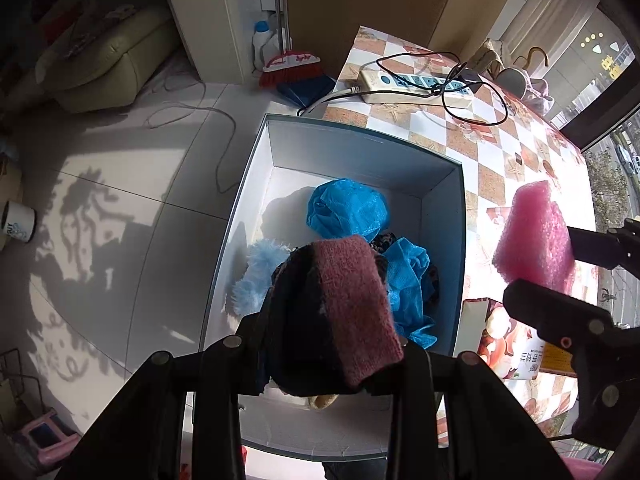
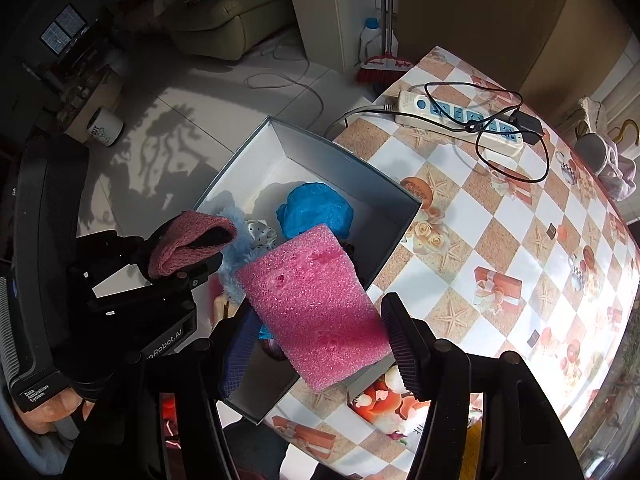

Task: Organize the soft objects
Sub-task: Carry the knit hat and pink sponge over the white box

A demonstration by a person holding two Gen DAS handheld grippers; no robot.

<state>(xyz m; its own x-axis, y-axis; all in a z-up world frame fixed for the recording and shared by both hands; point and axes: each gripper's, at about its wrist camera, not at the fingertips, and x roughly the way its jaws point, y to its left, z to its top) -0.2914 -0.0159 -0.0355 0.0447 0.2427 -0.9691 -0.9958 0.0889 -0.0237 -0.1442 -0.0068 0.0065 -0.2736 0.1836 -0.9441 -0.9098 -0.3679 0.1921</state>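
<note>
**Both grippers loaded over the open box**

The left gripper (image 1: 336,344) is clamped on a knitted sock (image 1: 352,304), dusty-pink at the cuff end and dark navy-black beside it. The sock's long axis runs along the fingers, its folded free end pointing away from the camera and down toward the box (image 1: 360,152). In the right wrist view the same sock (image 2: 188,244) shows as a doubled-over roll with a dark hollow at its open end, hanging above the box's left side.

The right gripper (image 2: 316,340) holds a slab of pink foam (image 2: 312,304) between its two pads. The foam is flat, roughly rectangular, with a coarse, open-celled surface and a few small pits. Its long axis lies along the fingers, its far edge pointing over the box's right wall; its near end hangs over the box's corner and the table. From the left wrist view the foam (image 1: 536,236) sits to the right of the box, above the table (image 1: 500,152).

The box is rectangular, with white inner walls and a grey-blue rim, and overhangs the table's left edge. Inside lie crumpled blue non-woven fabric (image 1: 348,208), a fluffy pale-blue piece (image 1: 256,276) and a dark patterned cloth, mostly hidden. The table carries a glossy checked oilcloth with a white power strip (image 1: 416,84) and a looped black cable.
</note>
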